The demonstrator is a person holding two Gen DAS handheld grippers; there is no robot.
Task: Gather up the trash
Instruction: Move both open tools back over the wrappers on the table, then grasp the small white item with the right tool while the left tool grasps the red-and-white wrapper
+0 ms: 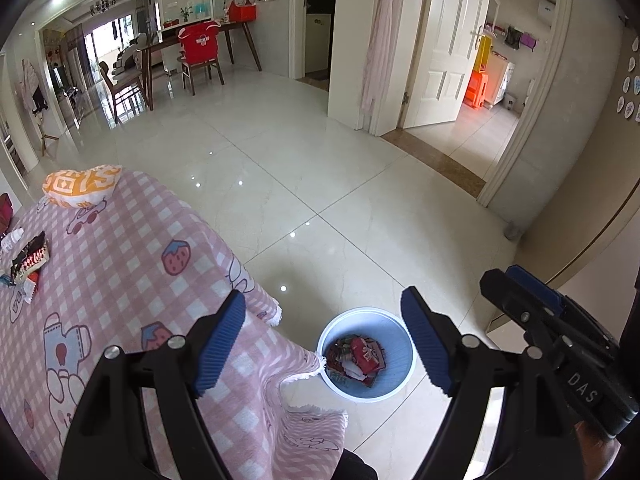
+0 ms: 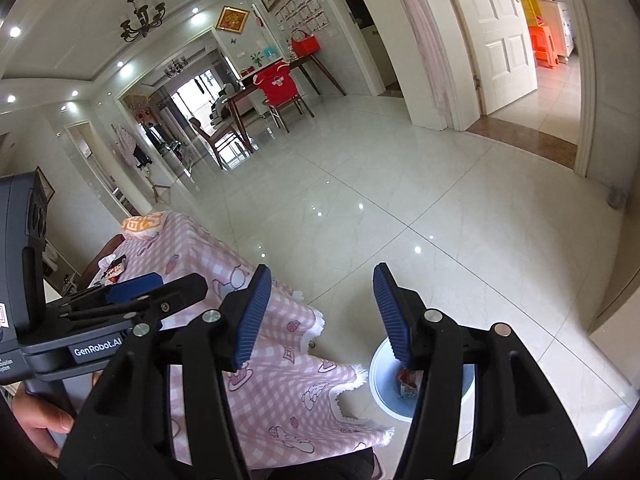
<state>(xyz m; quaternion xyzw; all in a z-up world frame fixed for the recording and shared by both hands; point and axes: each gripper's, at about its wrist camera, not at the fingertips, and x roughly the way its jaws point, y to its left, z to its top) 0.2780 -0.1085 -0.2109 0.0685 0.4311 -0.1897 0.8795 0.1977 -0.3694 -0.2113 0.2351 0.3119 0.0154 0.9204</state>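
A light blue bin [image 1: 384, 390] stands on the floor by the table's corner, holding several wrappers [image 1: 358, 356]. It also shows in the right wrist view [image 2: 380, 380], partly behind a finger. My left gripper [image 1: 324, 338] is open and empty above the table corner and bin. My right gripper [image 2: 322, 312] is open and empty; it also shows at the right of the left wrist view [image 1: 520, 292]. Wrappers [image 1: 30, 258] and a small white bottle [image 1: 14, 236] lie at the table's far left. An orange and white bag [image 1: 82, 184] sits at the table's far end.
The table wears a pink checked cloth [image 1: 132, 264] hanging over its edges. Glossy tiled floor [image 1: 320, 168] stretches beyond. A dining table with a red-covered chair [image 1: 200, 46] stands far back. An open white door [image 1: 444, 48] is at the right.
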